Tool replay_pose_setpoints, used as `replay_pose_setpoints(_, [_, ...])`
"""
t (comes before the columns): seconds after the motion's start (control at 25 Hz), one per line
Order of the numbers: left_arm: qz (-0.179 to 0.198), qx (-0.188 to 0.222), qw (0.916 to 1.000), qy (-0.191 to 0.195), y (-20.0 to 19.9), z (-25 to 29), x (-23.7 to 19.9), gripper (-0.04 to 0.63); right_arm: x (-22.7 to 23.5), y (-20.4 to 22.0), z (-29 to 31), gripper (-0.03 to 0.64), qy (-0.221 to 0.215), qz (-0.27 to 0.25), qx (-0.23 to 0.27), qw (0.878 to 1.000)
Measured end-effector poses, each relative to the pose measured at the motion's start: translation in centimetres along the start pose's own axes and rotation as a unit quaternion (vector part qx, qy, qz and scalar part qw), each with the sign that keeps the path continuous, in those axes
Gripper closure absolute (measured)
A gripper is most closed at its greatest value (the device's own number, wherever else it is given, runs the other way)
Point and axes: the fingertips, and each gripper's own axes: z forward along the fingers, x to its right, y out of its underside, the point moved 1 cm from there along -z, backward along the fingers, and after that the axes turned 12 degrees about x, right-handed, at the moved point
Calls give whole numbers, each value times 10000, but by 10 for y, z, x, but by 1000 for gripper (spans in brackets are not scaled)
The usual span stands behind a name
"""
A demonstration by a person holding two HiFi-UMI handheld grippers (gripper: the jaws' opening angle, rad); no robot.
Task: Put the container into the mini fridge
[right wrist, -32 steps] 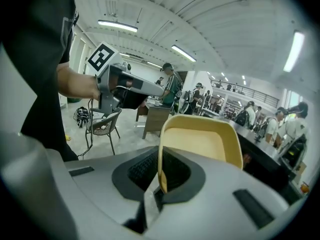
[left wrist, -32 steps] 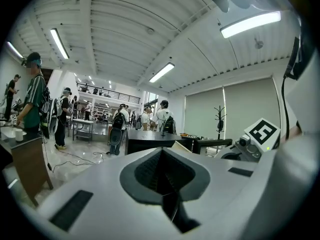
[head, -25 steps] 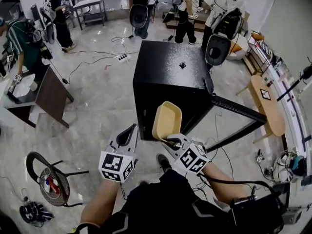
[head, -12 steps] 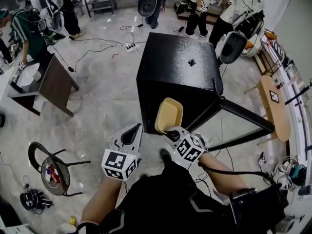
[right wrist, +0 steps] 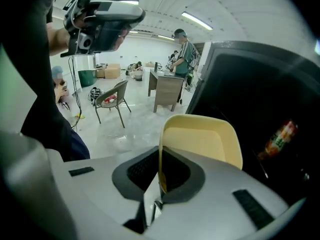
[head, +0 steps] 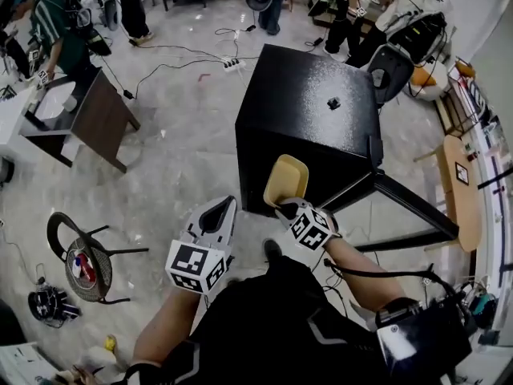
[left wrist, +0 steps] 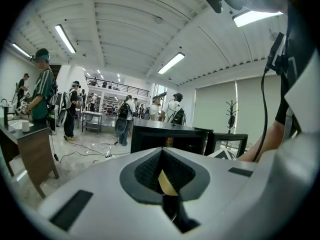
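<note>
The black mini fridge (head: pixel 309 119) stands on the floor with its door (head: pixel 409 207) swung open to the right. My right gripper (head: pixel 290 212) is shut on the rim of a pale yellow container (head: pixel 286 180), held upright just in front of the fridge's open front. In the right gripper view the container (right wrist: pixel 200 139) rises from the gripper (right wrist: pixel 161 184), with the dark fridge interior (right wrist: pixel 260 99) and a bottle (right wrist: pixel 279 138) behind it. My left gripper (head: pixel 215 219) hangs beside it on the left, shut and holding nothing; in its own view the left gripper (left wrist: pixel 162 184) faces the fridge (left wrist: pixel 165 139).
A brown desk (head: pixel 100 123) and a chair (head: pixel 80 263) stand on the left. Cables and a power strip (head: pixel 232 64) lie on the floor behind the fridge. A wooden bench (head: pixel 465 191) runs along the right. Several people stand at the back.
My right gripper has carried the container down and closer to the fridge's open front. The left gripper has shifted only slightly.
</note>
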Motion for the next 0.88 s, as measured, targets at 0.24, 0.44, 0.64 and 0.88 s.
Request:
replay_pose_setpoints(0.24, [109,107,9998,-132,-11,3,-1,588,22,21,24,592,-95,89,-228,9997])
replay_pose_setpoints(0.44, [153,190,9995,-216,-11,9,-5,587,38,31,41,592,-128,237,-322,9991])
replay_pose_setpoints(0.64, [148,167,9993,-313,-3,13,-6,588,50,45,56,592,-173,285,-469,9983])
replay_pose_setpoints(0.88, [212,207,9976,-629,-12,14,-18,588,59,54,73,592,-316,288,-606,9972])
